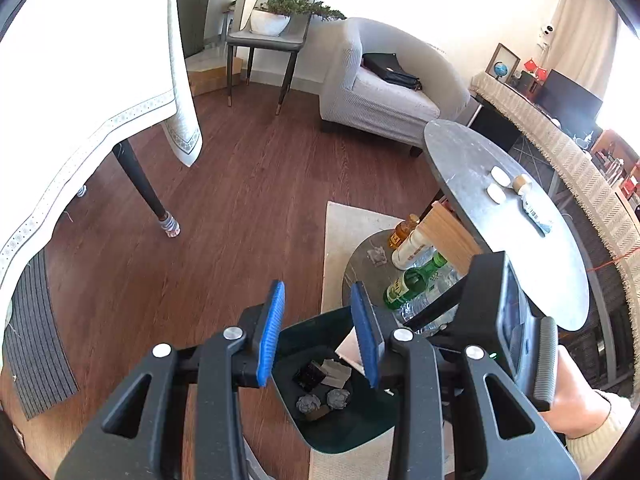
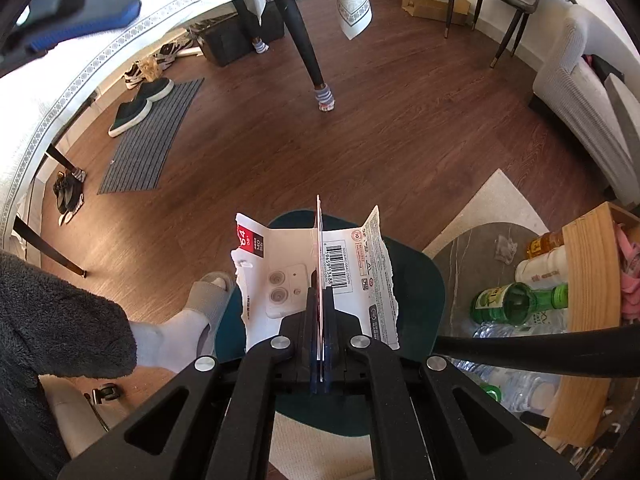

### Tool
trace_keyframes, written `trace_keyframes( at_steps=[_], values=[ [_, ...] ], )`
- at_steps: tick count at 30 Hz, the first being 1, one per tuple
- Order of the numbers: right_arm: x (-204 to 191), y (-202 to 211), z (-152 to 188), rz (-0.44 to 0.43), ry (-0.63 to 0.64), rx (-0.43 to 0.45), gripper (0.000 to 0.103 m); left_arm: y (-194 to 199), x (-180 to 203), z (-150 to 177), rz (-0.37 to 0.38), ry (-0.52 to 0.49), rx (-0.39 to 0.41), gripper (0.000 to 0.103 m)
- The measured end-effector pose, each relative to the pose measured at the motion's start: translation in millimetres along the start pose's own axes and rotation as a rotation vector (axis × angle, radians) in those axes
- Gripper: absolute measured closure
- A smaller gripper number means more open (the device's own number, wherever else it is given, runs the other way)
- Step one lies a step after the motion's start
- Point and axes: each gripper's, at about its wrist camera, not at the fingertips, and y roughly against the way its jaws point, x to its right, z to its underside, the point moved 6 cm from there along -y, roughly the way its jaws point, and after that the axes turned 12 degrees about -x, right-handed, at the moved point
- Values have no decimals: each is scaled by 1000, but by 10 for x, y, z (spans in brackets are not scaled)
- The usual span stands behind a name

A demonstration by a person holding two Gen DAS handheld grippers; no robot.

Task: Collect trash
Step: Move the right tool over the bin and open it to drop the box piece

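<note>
A dark green trash bin (image 1: 340,432) stands on the floor and holds crumpled grey paper balls (image 1: 309,403) and a black scrap. My left gripper (image 1: 320,320) is open and empty, just above the bin's mouth. My right gripper (image 2: 320,312) is shut on a torn white card package (image 2: 352,268) with a barcode and a red corner, held above the bin (image 2: 416,276). A sliver of that package (image 1: 350,350) shows beside my left gripper. More trash lies on the round grey table (image 1: 472,168): a squeezed tube (image 1: 536,216) and white wads (image 1: 500,176).
A low round table (image 2: 472,248) to the right holds a green bottle (image 2: 516,300), clear plastic bottles (image 2: 516,384) and a crumpled wad (image 2: 505,249). A wooden box (image 2: 592,280) stands beside it. A person's slippered foot (image 2: 200,304) is left of the bin. A cloth-covered table (image 1: 80,80), a chair and a sofa (image 1: 384,92) stand further off.
</note>
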Motion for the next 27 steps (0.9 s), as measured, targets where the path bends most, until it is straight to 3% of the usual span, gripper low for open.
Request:
trace_keyframes(
  at_steps=[2, 4, 6, 7, 16, 27],
  values=[
    [-25, -80, 28, 27, 21, -26, 99, 43, 46, -38, 7, -8, 20, 67],
    [-65, -164, 78, 48, 49, -67, 88, 71, 74, -76, 14, -10, 32, 67],
    [-103, -215, 131, 66, 70, -79, 58, 98, 101, -118, 27, -8, 44, 67],
    [-107, -236, 158, 74, 77, -86, 57, 112, 113, -137, 31, -9, 50, 67],
    [-13, -119, 252, 27, 72, -35, 57, 266, 288, -304, 66, -6, 119, 67],
    [-53, 643, 260, -47, 72, 194, 68, 376, 618, -533, 39, -47, 211, 58]
  ],
)
